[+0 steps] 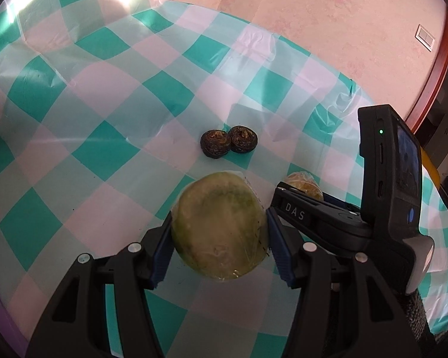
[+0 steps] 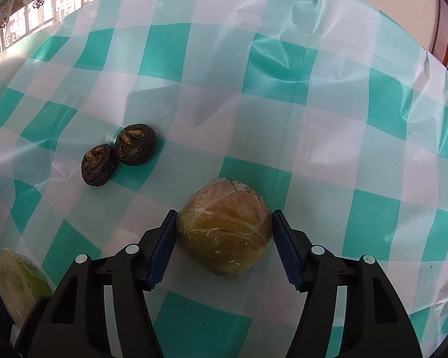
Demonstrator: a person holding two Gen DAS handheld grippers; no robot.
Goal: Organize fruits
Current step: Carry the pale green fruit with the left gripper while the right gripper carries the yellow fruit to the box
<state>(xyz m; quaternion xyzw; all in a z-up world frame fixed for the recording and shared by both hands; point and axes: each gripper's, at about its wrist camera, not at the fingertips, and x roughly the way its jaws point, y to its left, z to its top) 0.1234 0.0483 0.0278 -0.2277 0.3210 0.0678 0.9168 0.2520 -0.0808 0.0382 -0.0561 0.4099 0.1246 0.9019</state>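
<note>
A pale green round fruit (image 1: 219,223) wrapped in clear film sits between the blue pads of my left gripper (image 1: 219,213), which is shut on it low over the cloth. The same fruit shows at the lower left edge (image 2: 15,283) of the right wrist view. A yellow-orange fruit (image 2: 224,229), also film-wrapped, rests on the cloth, and my right gripper (image 2: 224,213) is shut on it, a pad touching each side. From the left wrist view this fruit (image 1: 303,183) peeks out behind a right finger (image 1: 295,208). Two dark brown round fruits (image 1: 228,143) (image 2: 118,155) lie touching, just beyond both grippers.
A teal and white checked plastic tablecloth (image 1: 104,89) (image 2: 313,104) covers the table. Its far edge (image 1: 328,68) runs close behind the fruits, with a pink wall beyond. The right gripper's camera body (image 1: 397,173) stands right beside my left gripper.
</note>
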